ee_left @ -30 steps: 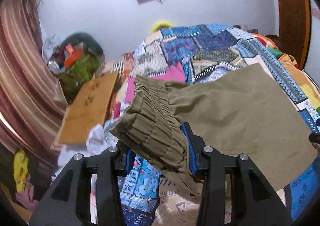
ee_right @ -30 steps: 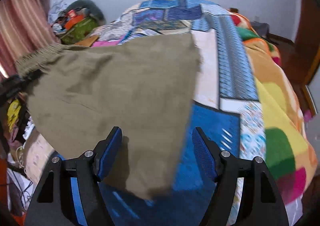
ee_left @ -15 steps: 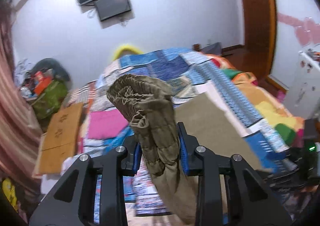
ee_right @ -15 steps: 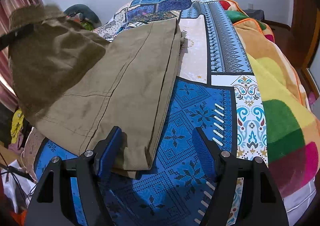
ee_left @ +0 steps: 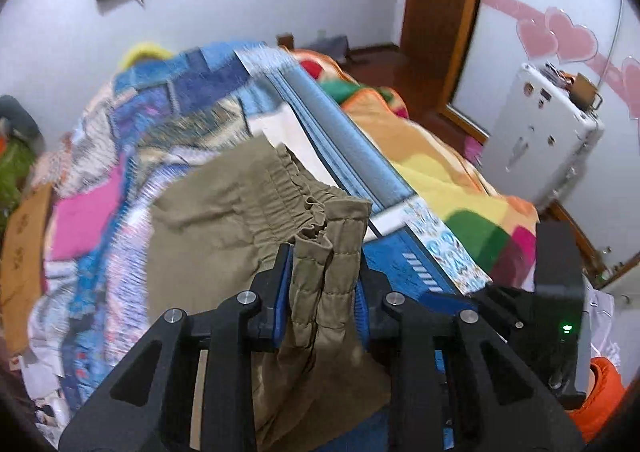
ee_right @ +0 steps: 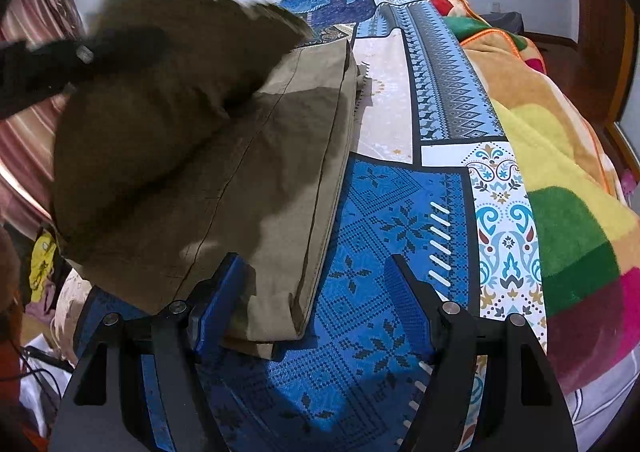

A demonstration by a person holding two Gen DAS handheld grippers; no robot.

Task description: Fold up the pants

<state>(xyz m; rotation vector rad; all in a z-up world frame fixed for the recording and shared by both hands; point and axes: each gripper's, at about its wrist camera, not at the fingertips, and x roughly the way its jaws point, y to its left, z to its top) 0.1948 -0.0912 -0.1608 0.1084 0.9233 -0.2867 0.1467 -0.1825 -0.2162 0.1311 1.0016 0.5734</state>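
Since 1 second ago you have swung the left gripper [ee_left: 322, 288] up and across to the right, carrying the waistband end of the pants [ee_right: 256, 180] over the legs that lie on the bed [ee_right: 400, 212]. The cloth that was stretched between your 2 grippers now rests flat at its hem end.

Your left gripper is clamped on the bunched elastic waistband [ee_left: 304, 208], with the gathered fabric pinched between its blue pads and more of it hanging below. Holding it there looks sensible: it is the thick end, and lifting it lets the garment double over its own middle.

Your right gripper [ee_right: 316, 304] stands with its fingers apart and holds nothing. Its left finger [ee_right: 218, 300] sits at the near hem, touching or just beside it; I cannot tell which. It is probably parked there to pin the hem while the top layer comes over.

The pants lie on the left side of the bed, on the blue patterned quilt. The laid part's long axis runs from the near hem away to the far end, slanting slightly right. The raised waistband end arches above it, from the left.
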